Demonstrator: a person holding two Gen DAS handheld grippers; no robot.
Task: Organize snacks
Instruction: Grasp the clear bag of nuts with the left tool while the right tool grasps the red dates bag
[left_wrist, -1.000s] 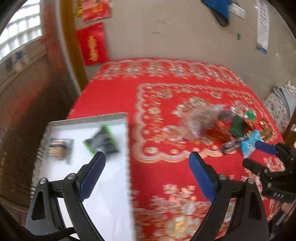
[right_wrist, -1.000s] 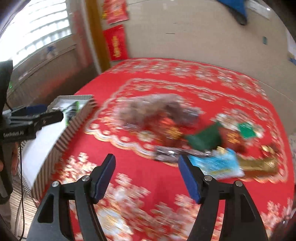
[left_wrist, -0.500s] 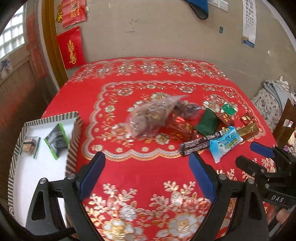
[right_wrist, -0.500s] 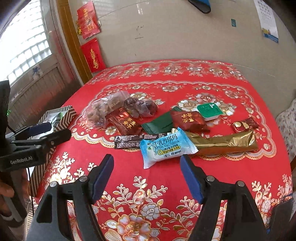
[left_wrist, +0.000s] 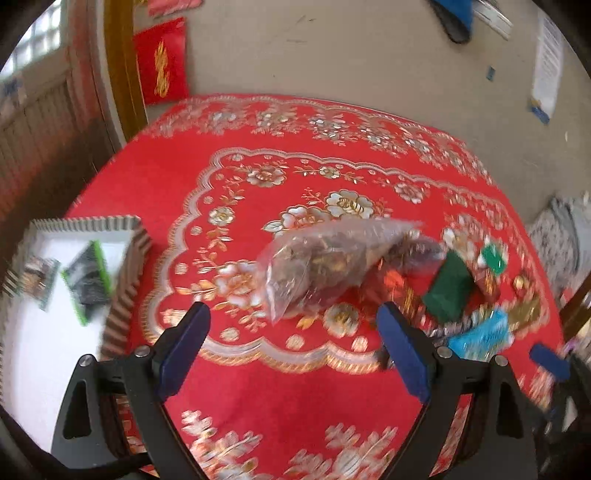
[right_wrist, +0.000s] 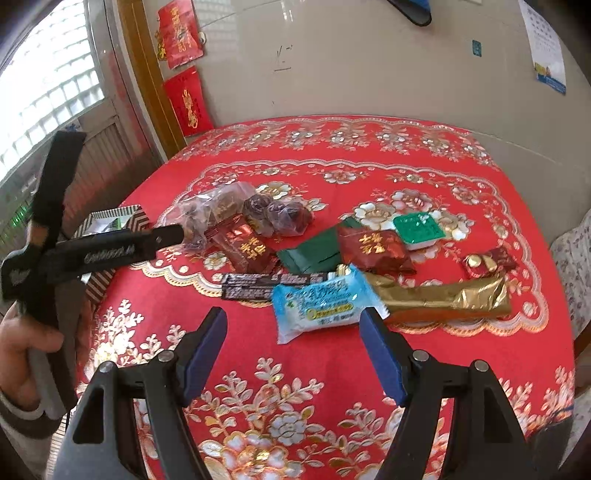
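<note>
The snacks are spread in a loose cluster on the red tablecloth (right_wrist: 295, 369), while the striped box (left_wrist: 125, 254) that already holds 2 packets is set at the table's left edge. The left gripper (left_wrist: 291, 347) is held wide apart with nothing between its blue pads, and the clear bag (left_wrist: 325, 262) of brown pieces is found directly ahead of it, just beyond the fingertips, its long axis running slantwise from near-left to far-right. The right gripper (right_wrist: 295, 354) is likewise held spread and empty, and the light blue packet (right_wrist: 325, 302) is seen just ahead of it, roughly centred on the gap, lying crosswise to the fingers (its ends point left and right). Behind that packet a black bar (right_wrist: 269, 286) and a gold wrapper (right_wrist: 443, 299) are laid crosswise too. Each gripper is judged nearest to its own item; the bag, being closer to the box, is probably best taken by the left one.
</note>
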